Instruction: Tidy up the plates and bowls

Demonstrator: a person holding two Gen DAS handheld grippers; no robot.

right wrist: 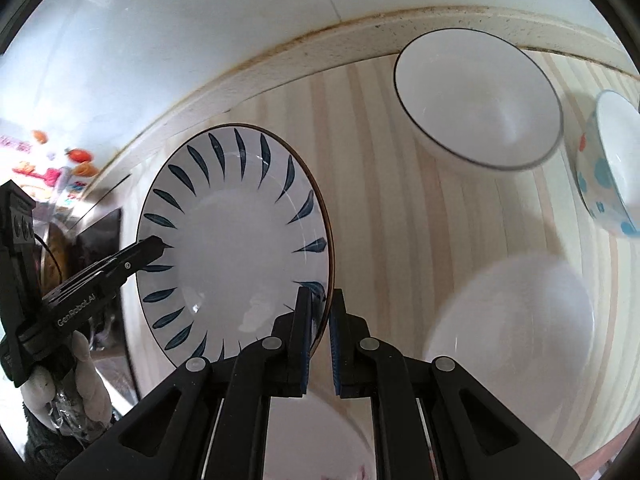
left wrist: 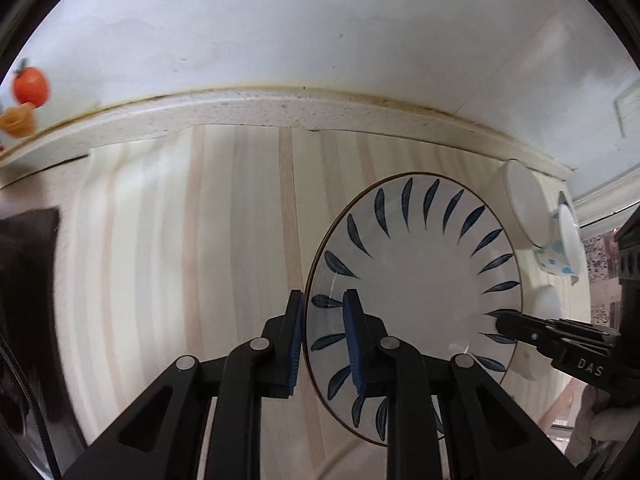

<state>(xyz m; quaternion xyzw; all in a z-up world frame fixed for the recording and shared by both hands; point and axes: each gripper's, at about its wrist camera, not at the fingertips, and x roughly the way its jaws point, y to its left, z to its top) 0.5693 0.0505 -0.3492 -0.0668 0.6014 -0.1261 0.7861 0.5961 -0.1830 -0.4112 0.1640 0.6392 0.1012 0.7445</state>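
The blue-leaf plate is sitting tilted above the striped wooden mat, with both grippers pinching its rim from opposite sides. The left gripper is clamping the plate's edge, one blue pad under the rim and the other lying on the painted band. The right gripper is closing on the opposite edge, its pads straddling the rim with a sliver of gap showing, so whether it is fully biting is hard to tell. The plate is carrying nothing.

Beyond the plate, toward the wall, a white bowl with a dark rim is standing empty on the mat. To the right of that, a dotted bowl is tipping on its side, also empty. Nearer than the plate, a plain white bowl is showing blurred, its contents not readable.
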